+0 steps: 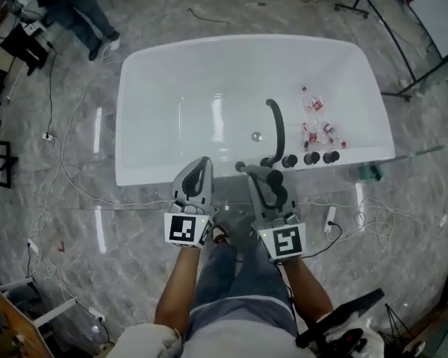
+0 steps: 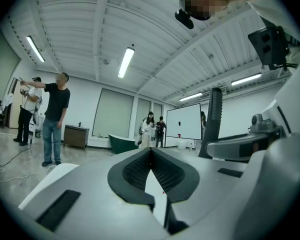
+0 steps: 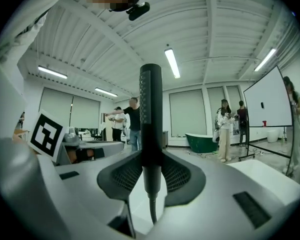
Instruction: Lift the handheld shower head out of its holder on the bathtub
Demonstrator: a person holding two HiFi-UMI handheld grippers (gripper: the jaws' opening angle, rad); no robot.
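Note:
The black handheld shower head [image 3: 151, 119] stands upright between the jaws of my right gripper [image 3: 151, 176], which is shut on its handle; its hose hangs down below the jaws. In the head view the shower head [image 1: 275, 179] is seen end-on at my right gripper [image 1: 269, 174], just in front of the white bathtub's near rim [image 1: 157, 171]. My left gripper [image 1: 201, 164] hovers beside it at the rim. In the left gripper view my left gripper [image 2: 150, 156] is shut and holds nothing, and the shower head [image 2: 215, 121] rises at the right.
A dark curved spout [image 1: 278, 125] and three round knobs [image 1: 310, 157] sit on the tub's near rim. Several small bottles [image 1: 317, 118] lie inside the tub near the drain [image 1: 257, 136]. Cables run over the marble floor; people stand further back in the room.

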